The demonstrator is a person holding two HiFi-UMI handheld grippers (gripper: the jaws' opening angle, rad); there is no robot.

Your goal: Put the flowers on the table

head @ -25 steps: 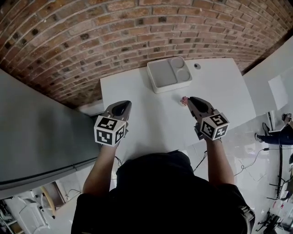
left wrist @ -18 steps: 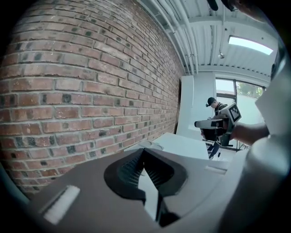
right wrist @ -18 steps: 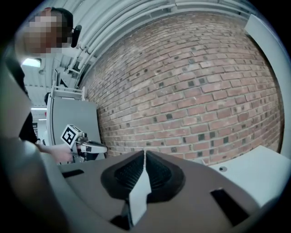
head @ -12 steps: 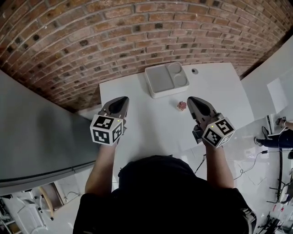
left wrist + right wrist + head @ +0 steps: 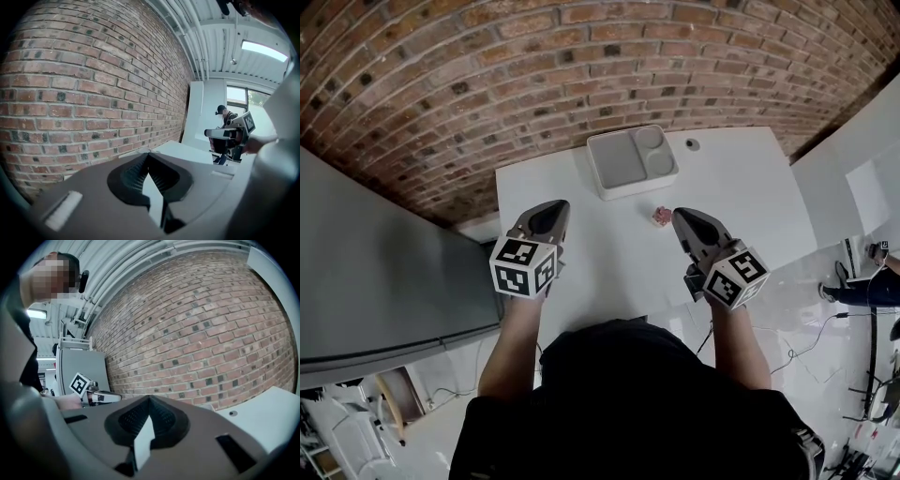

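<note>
Left gripper (image 5: 549, 206), right gripper (image 5: 681, 216) — jaws together (nothing between); flower (image 5: 661, 217) on table (image 5: 750, 187).

Bright, even light; fisheye bends the brick wall (image 5: 487, 75).

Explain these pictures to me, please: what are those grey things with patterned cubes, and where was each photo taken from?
There is no robot: a person holds grey tongs in each hand, and the marker cubes are part of them. The top-down picture comes from a camera on the person's head. The other two come from cameras riding on the left tongs and right tongs, looking along their tips toward the brick wall. On the white table lie a white divided tray and a small pink flower, just beside the right tongs' tip. Both tongs are shut and hold nothing.
</note>
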